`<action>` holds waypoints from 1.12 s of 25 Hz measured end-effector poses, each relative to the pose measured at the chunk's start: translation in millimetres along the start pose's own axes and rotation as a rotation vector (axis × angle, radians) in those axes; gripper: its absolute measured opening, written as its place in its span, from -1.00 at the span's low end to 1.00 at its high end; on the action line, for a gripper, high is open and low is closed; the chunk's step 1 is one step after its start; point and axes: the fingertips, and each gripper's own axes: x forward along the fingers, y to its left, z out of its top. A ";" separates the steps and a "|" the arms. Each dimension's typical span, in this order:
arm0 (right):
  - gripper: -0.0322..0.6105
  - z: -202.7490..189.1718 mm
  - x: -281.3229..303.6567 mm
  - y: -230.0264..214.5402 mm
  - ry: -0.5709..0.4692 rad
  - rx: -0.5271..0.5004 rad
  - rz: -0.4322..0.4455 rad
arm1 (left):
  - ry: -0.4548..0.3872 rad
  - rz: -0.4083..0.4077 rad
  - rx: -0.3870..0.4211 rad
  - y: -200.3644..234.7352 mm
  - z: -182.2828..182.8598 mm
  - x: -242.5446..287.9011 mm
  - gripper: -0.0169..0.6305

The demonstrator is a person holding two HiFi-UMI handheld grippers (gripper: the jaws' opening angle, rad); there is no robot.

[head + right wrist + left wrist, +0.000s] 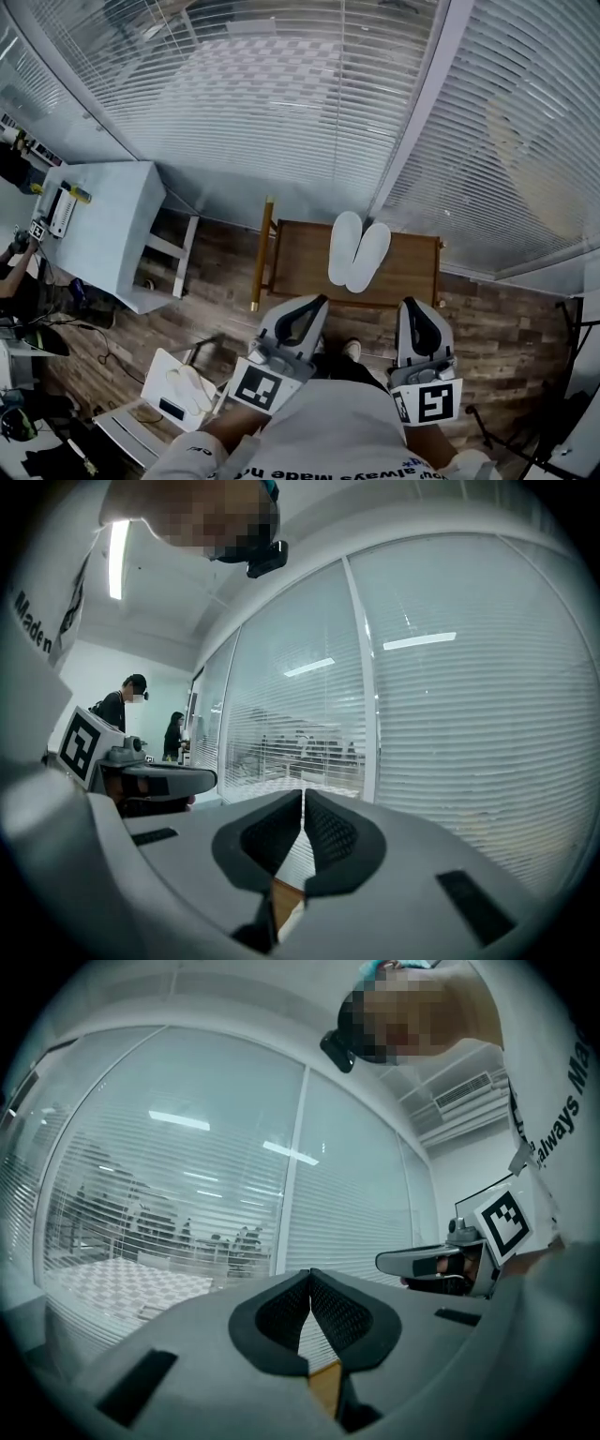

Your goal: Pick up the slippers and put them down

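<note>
Slatted blinds (pixel 281 84) — wood-plank floor (pixel 497 328)

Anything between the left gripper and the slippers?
Nothing in the way: in the head view, only bare wood of the table lies between the left gripper and the slippers.

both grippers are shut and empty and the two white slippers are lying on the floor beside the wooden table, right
Not quite. The head view shows the two white slippers lying on top of the wooden table, not on the floor. The rest holds: the left gripper and right gripper are shut and empty.
</note>
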 end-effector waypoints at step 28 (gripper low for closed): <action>-0.44 -233.7 82.8 -25.3 0.276 0.168 -0.046 | 0.100 0.038 -0.023 63.0 -172.6 65.6 -0.91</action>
